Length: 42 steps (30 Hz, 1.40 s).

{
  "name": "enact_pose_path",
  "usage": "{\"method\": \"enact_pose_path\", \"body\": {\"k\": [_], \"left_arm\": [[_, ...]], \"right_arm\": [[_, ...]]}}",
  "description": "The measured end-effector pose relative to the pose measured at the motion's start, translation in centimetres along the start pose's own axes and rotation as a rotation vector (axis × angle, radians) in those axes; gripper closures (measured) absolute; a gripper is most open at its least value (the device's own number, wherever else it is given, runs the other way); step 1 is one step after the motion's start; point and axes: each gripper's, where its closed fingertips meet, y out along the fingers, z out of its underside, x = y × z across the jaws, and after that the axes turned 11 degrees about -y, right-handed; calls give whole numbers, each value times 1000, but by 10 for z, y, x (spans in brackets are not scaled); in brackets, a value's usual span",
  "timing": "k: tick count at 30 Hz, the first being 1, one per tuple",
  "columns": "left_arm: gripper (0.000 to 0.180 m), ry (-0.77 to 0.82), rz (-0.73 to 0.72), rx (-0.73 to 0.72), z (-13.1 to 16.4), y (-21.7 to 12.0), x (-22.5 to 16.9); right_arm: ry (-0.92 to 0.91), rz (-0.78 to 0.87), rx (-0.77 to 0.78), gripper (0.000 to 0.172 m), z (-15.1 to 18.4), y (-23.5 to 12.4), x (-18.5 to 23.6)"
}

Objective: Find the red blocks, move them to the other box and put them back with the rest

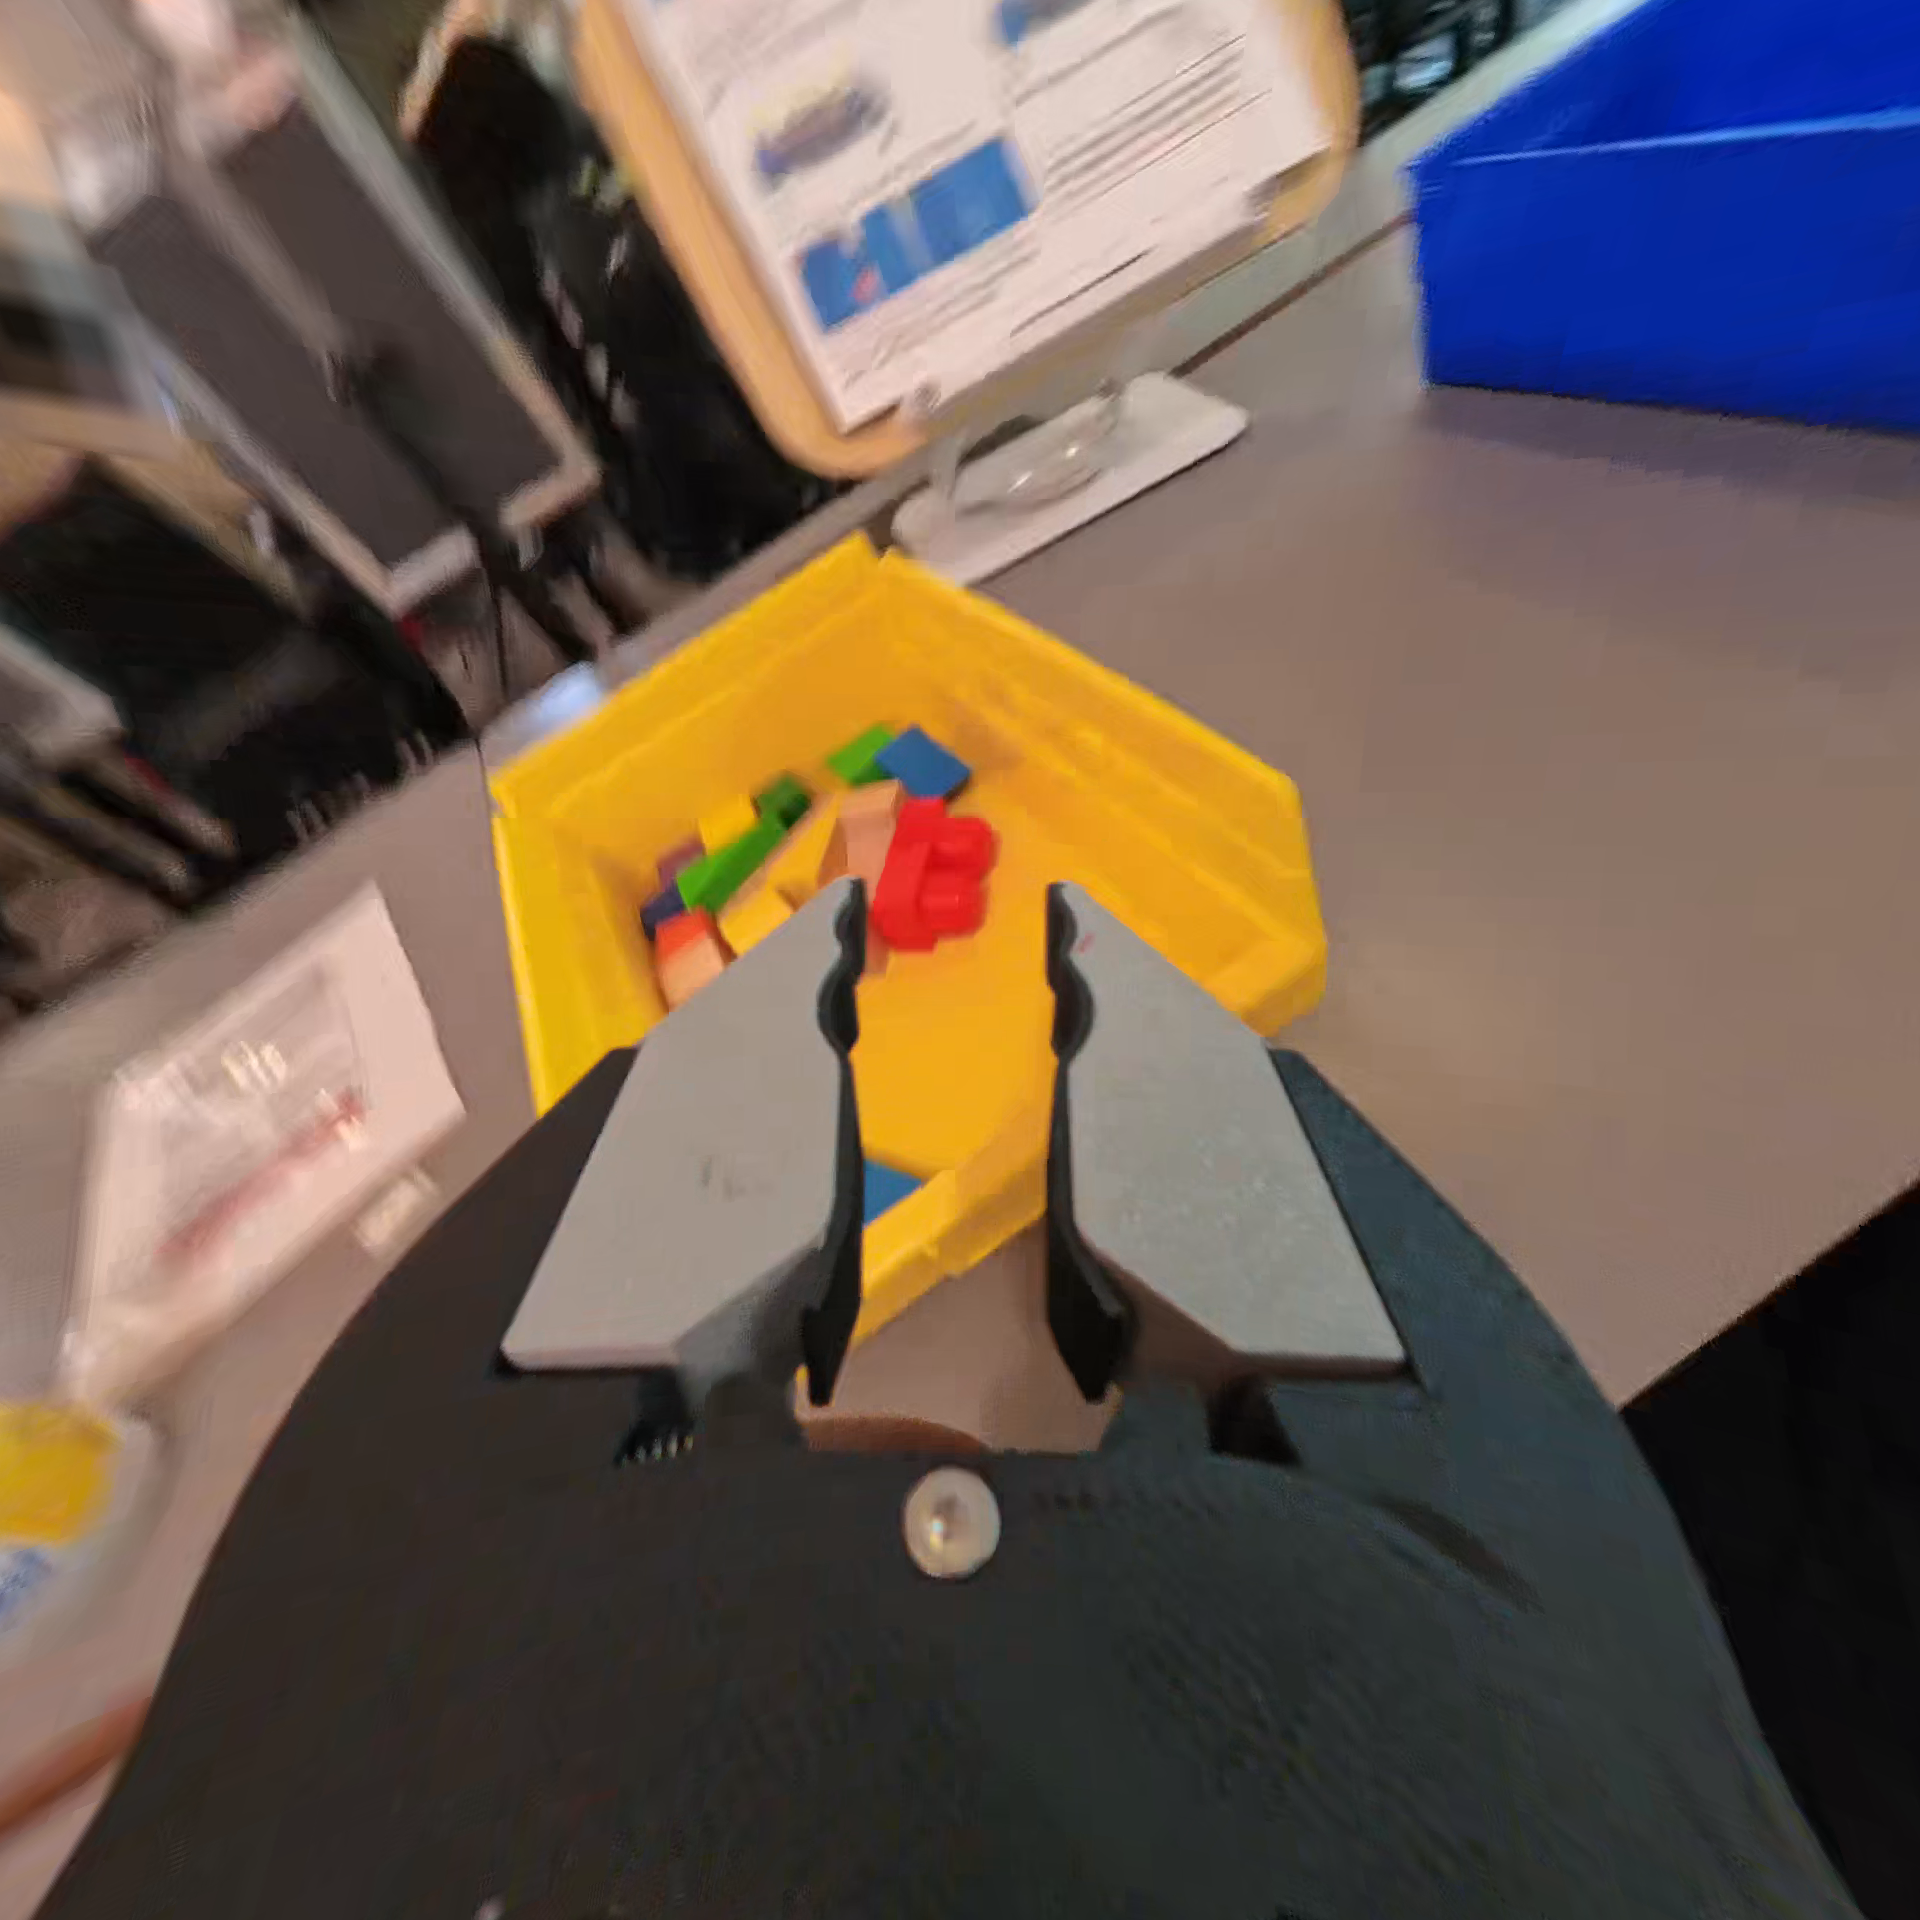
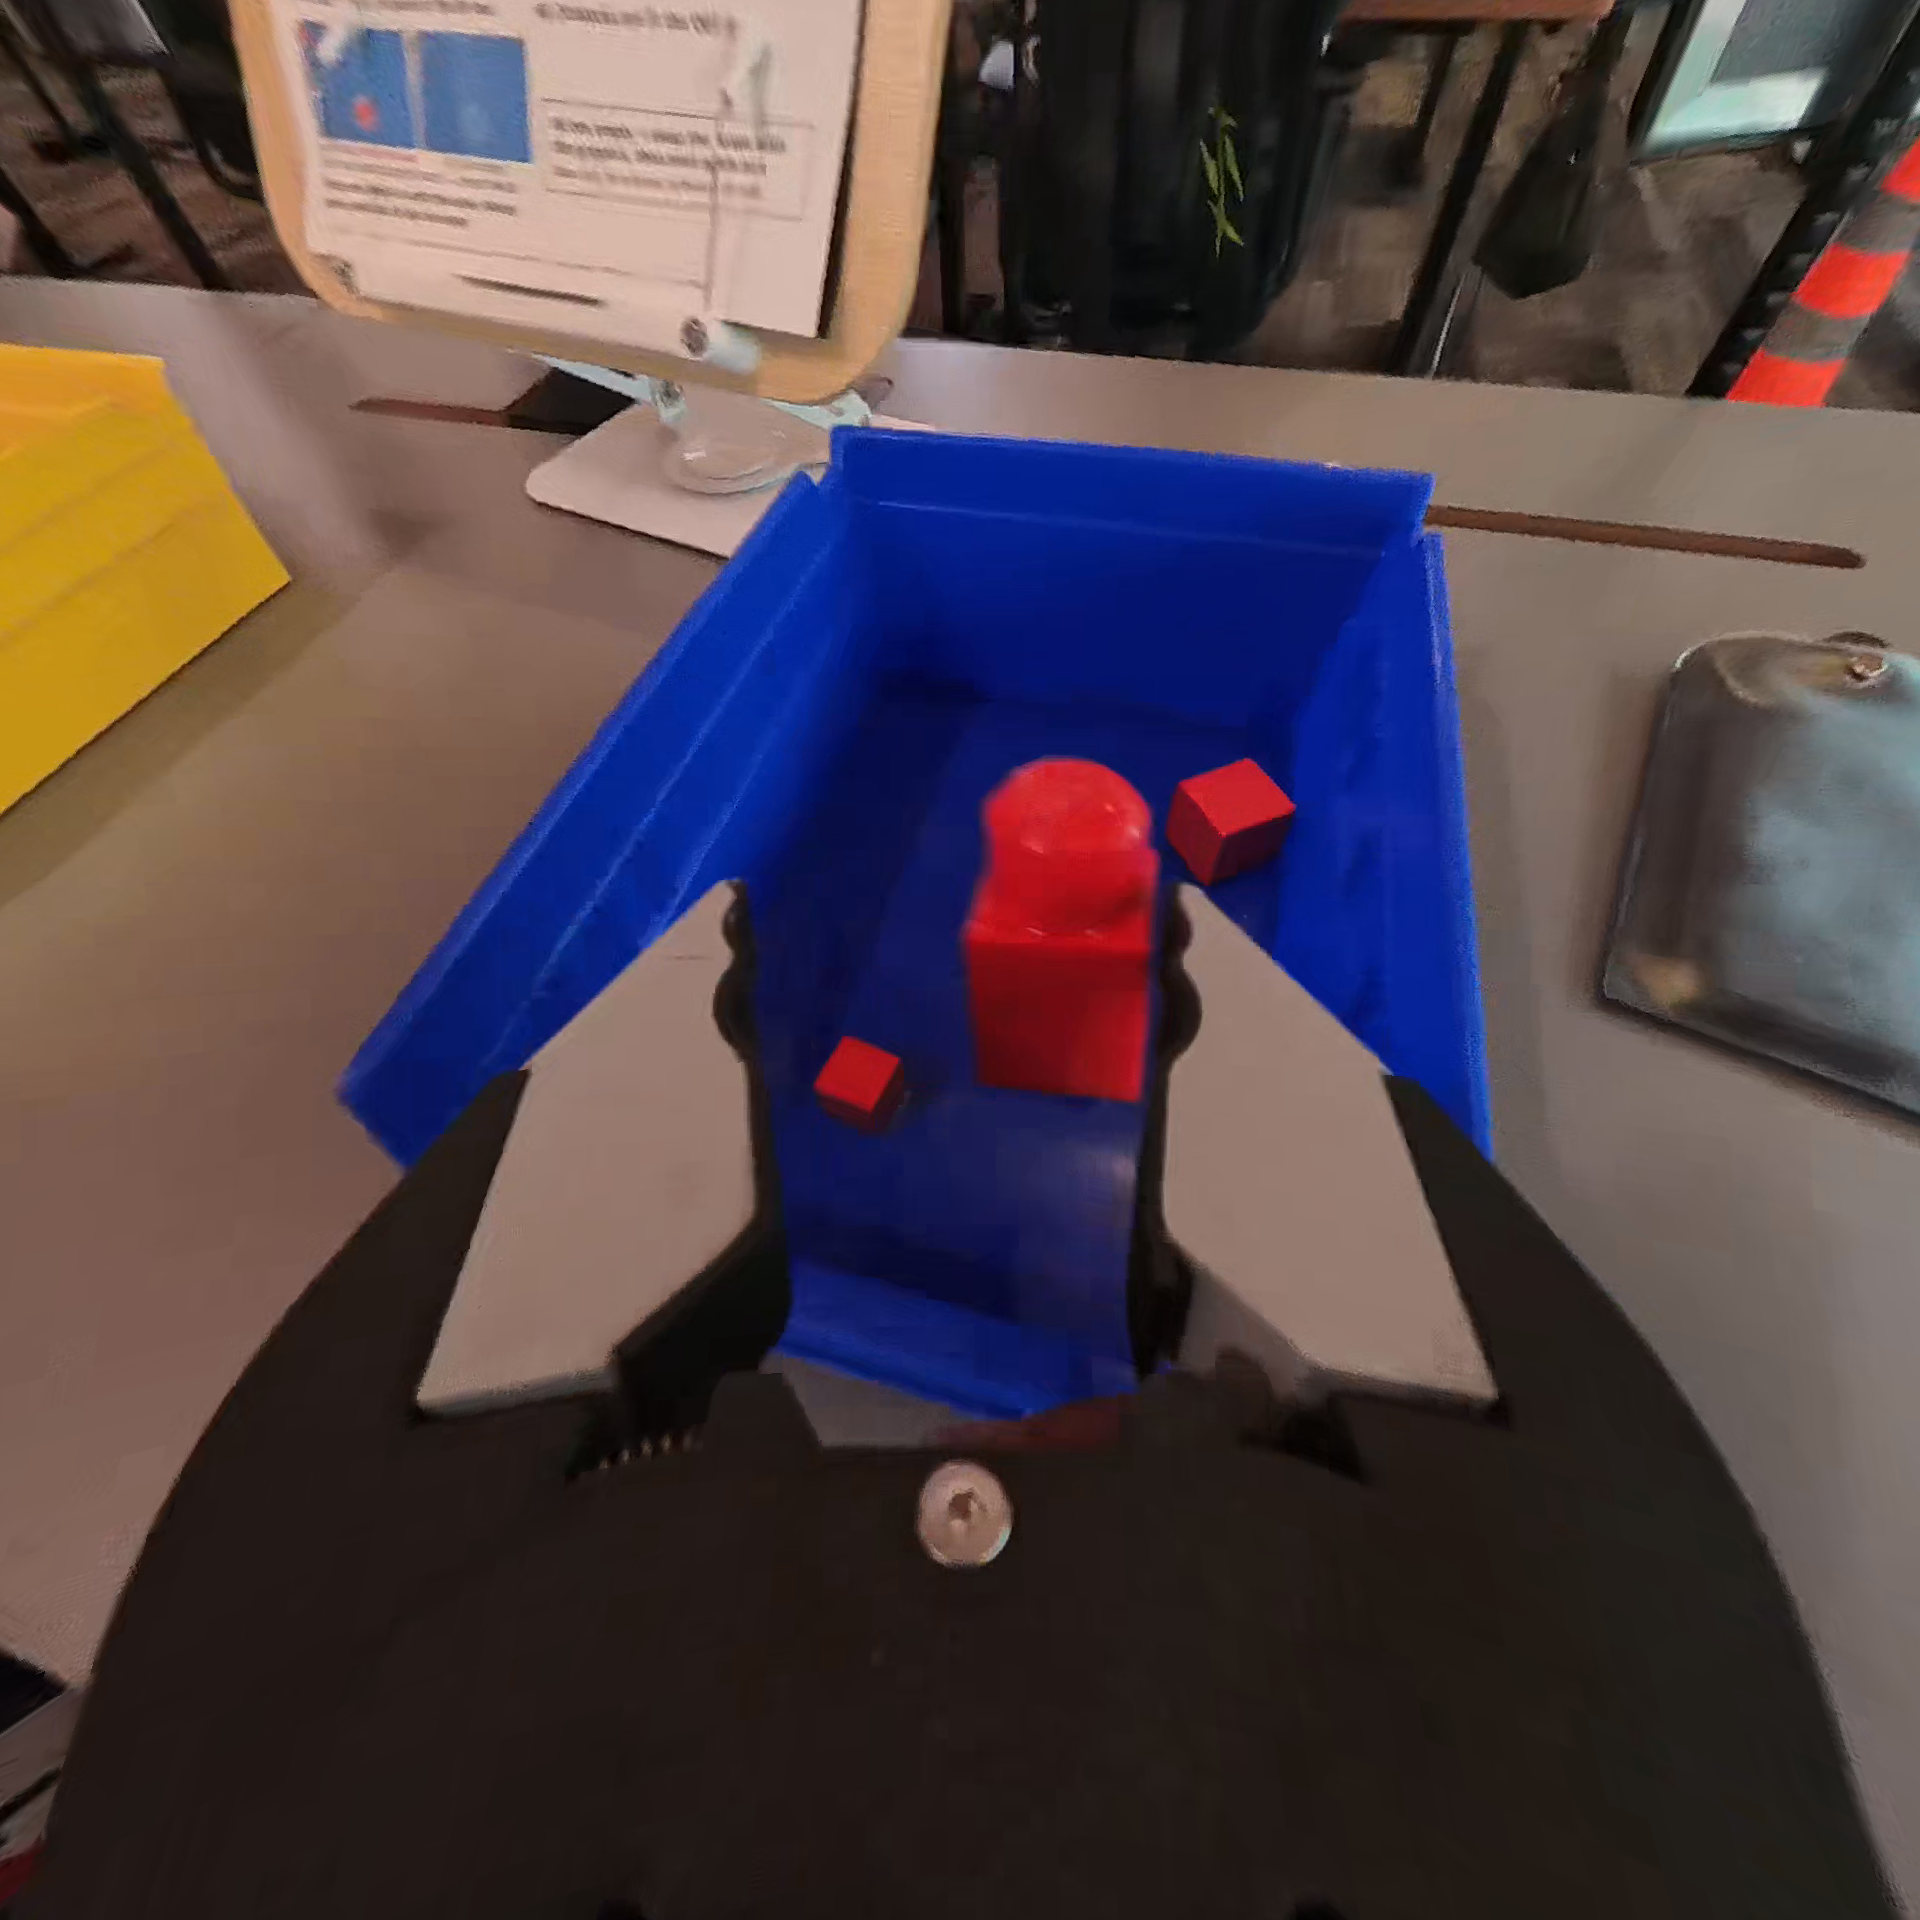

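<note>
The broad grey-brown tabletop [image 2: 1558,1299] fills most of both views, with bare room around each box; in the left wrist view its near edge cuts off at the lower right of the frame. In the right wrist view the deep blue plastic bin [image 2: 644,831] stands mid-frame with its open top facing the camera, its walls closing in on left, right and far sides. The yellow plastic bin [image 1: 1143,748] sits mid-frame in the left wrist view, and its corner also shows at the left edge of the right wrist view, well apart from the blue one. A paper sheet on a wooden-framed stand [image 2: 582,156] rises behind the bins at the top. The right gripper [image 2: 951,914] hangs over the blue bin with its jaws wide; a red plastic brick with a round stud [image 2: 1060,987] sits between them, just beside the right-hand finger and clear of the left-hand one. A red wooden cube [image 2: 1231,821] lies near the bin's right wall, and a smaller red cube [image 2: 857,1081] lies lower left of the brick. The left gripper [image 1: 951,904] has its jaws narrowly apart with nothing between them; a red studded block [image 1: 930,873] lies just past the tips, in the yellow bin beside a heap of mixed coloured blocks [image 1: 727,873].
</note>
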Motion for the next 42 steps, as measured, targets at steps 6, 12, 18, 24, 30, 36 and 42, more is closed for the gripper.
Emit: {"method": "enact_pose_path", "body": {"k": [6, 12, 18, 24, 30, 36, 42], "left_arm": [[138, -112, 73, 173, 39, 39, -1], [149, -22, 149, 405, 46, 104, 10], [144, 9, 187, 684, 79, 165, 23], [139, -12, 197, 792, 99, 173, 16], [139, 5, 69, 519, 61, 157, 22], [139, 252, 0, -100, -55, 90, -29], [139, 594, 143, -378, -81, 35, -157]], "right_arm": [[-64, -8, -36, 106, -13, -6, 16], [-46, -105, -77, 108, -21, -33, 36], [-98, -123, -98, 109, -27, -60, 47], [-128, -142, -139, 111, -35, -80, 56], [-123, -144, -139, 112, -34, -82, 53], [-97, -336, -200, 112, -49, -83, 103], [-138, -689, -240, 112, -65, -81, 216]]}}
